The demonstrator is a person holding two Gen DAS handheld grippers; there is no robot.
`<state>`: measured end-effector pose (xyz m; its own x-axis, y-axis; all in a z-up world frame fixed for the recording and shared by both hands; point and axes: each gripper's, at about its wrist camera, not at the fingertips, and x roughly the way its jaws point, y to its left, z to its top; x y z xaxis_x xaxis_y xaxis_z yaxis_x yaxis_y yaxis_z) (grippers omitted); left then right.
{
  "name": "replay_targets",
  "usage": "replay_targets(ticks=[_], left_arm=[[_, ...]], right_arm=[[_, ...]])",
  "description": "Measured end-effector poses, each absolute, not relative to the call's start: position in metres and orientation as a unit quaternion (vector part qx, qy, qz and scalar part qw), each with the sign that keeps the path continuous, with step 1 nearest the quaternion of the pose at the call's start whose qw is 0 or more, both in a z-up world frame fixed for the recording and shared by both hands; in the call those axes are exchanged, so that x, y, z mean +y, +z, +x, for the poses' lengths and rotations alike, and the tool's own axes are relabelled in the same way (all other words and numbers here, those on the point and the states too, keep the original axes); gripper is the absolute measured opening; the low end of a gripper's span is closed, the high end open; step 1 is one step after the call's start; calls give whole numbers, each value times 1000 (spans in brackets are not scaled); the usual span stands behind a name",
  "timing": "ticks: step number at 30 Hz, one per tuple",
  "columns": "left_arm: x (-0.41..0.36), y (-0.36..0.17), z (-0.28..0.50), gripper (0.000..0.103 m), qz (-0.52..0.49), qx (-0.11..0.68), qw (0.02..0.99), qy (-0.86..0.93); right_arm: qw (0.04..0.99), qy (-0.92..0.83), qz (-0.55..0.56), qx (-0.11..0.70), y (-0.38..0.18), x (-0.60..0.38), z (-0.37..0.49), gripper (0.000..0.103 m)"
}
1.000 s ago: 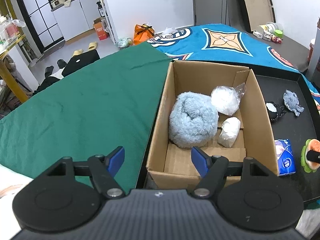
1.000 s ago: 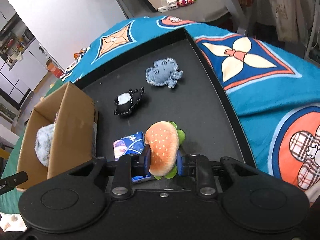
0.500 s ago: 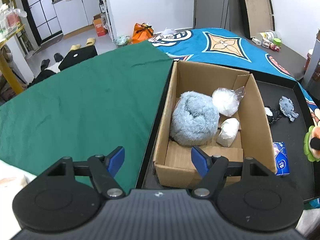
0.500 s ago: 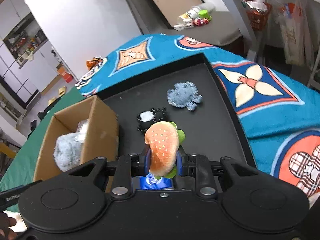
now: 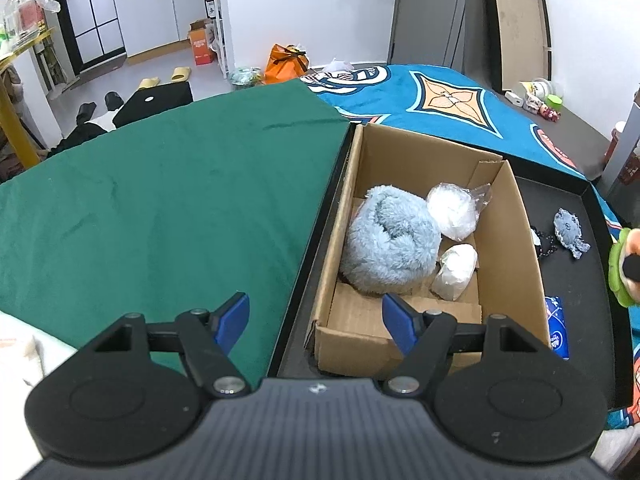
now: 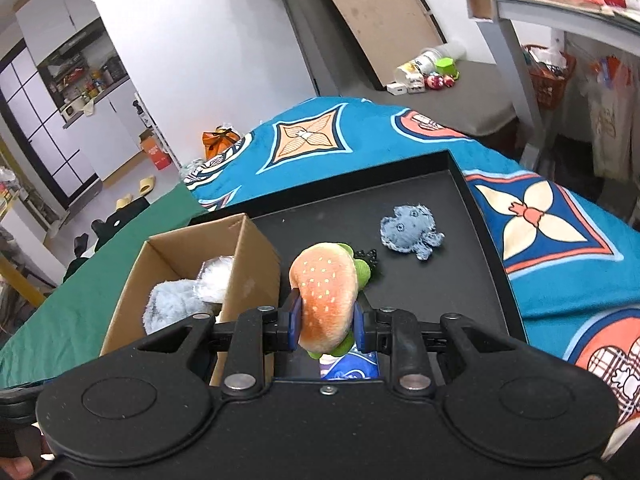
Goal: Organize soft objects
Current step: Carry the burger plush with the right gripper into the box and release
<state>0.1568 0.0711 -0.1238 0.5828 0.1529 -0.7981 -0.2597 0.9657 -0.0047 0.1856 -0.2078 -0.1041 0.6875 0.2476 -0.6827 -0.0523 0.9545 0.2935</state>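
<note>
Burger plush (image 6: pixel 326 298) sitting pinched between the right gripper (image 6: pixel 326 326) jaws, cardboard box (image 6: pixel 252 264) standing just left of them, blue plush (image 6: pixel 412 230) lying ahead on the black tray (image 6: pixel 476 216), blue packet (image 6: pixel 352 366) showing beneath, left gripper (image 5: pixel 316 320) jaws gaping empty, hovering over the box's near wall.

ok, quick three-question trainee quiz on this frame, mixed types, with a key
1. True or false: the right claw is shut on the burger toy.
2. How many things lie in the cardboard box? A two B three C five
3. Fill in: the blue fuzzy toy lies on the black ____.

Key: 1 true. 2 B: the fluffy roll and two white bags. 3 tray.
</note>
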Motion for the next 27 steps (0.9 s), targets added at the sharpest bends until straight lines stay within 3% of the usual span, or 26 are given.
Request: replay_targets(ticks=[8, 27], left_arm=[[75, -128, 158, 68, -73, 438, 890, 104], [90, -137, 158, 21, -124, 438, 887, 79]], right_arm=[[914, 99, 105, 378, -96, -186, 187, 25], [903, 171, 68, 389, -87, -108, 195, 25]])
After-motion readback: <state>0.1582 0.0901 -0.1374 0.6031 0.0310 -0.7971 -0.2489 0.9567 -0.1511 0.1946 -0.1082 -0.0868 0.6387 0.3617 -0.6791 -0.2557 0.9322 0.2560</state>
